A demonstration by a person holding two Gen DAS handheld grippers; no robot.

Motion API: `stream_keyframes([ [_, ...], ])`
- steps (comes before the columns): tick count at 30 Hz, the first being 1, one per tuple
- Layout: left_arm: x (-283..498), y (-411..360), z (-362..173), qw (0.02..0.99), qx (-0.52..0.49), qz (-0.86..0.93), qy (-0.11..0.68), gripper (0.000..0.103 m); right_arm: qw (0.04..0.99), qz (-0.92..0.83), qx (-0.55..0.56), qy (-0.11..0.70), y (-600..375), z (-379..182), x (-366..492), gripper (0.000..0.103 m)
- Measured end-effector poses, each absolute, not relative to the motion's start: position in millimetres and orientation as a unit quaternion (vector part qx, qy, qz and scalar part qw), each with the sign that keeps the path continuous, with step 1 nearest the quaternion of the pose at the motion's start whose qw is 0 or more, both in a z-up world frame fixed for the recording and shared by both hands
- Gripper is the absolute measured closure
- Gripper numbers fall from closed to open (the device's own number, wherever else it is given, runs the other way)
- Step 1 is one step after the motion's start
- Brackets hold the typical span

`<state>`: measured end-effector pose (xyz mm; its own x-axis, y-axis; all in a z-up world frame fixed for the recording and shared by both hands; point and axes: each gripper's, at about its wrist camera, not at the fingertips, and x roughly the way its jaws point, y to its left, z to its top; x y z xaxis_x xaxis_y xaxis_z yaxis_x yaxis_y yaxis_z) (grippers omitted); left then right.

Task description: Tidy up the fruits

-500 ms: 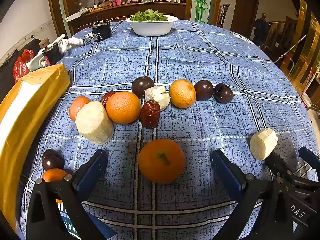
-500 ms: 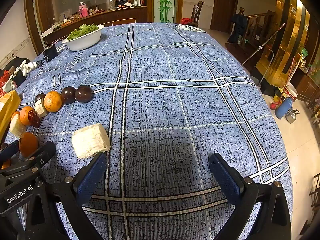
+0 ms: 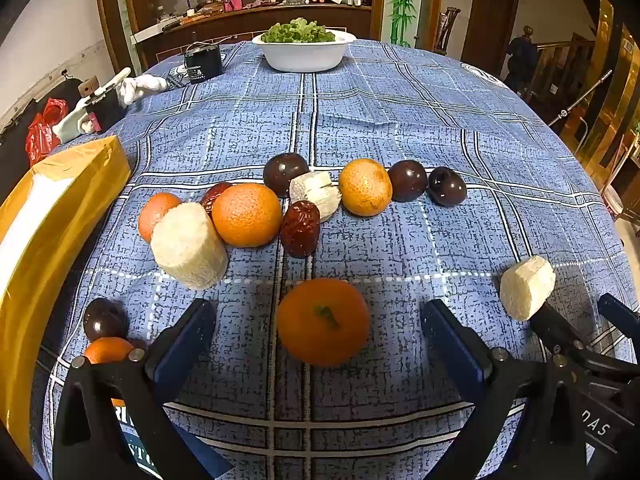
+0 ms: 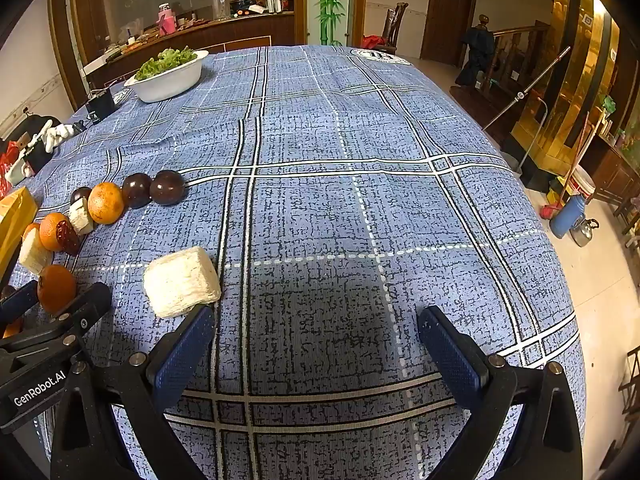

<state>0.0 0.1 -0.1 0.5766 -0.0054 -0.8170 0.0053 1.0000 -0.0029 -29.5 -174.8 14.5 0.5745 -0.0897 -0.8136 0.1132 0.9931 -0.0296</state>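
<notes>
My left gripper [image 3: 320,340] is open with an orange mandarin [image 3: 323,321] lying on the cloth between its fingers, untouched. Beyond it lies a row of fruit: oranges [image 3: 247,214], dark plums [image 3: 408,180], a red date [image 3: 300,228] and white cane chunks [image 3: 188,246]. A plum [image 3: 104,319] and an orange [image 3: 108,350] sit by the left finger. My right gripper [image 4: 316,344] is open and empty. A white chunk [image 4: 181,281] lies just beyond its left finger; it also shows in the left wrist view [image 3: 526,287].
The table has a blue checked cloth [image 4: 360,208]. A white bowl of greens [image 3: 304,50] stands at the far side, next to a black box [image 3: 202,65]. A yellow package [image 3: 44,216] lies along the left edge. The right table edge drops to the floor.
</notes>
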Motion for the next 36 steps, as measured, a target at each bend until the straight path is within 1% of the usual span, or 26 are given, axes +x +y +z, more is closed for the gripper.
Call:
stream_keyframes([
  [36,1.1,0.7,0.4,0.884,0.004,-0.013,0.468,0.001,0.887,-0.057,0.013,0.458,-175.0,14.4,-29.5,0.000],
])
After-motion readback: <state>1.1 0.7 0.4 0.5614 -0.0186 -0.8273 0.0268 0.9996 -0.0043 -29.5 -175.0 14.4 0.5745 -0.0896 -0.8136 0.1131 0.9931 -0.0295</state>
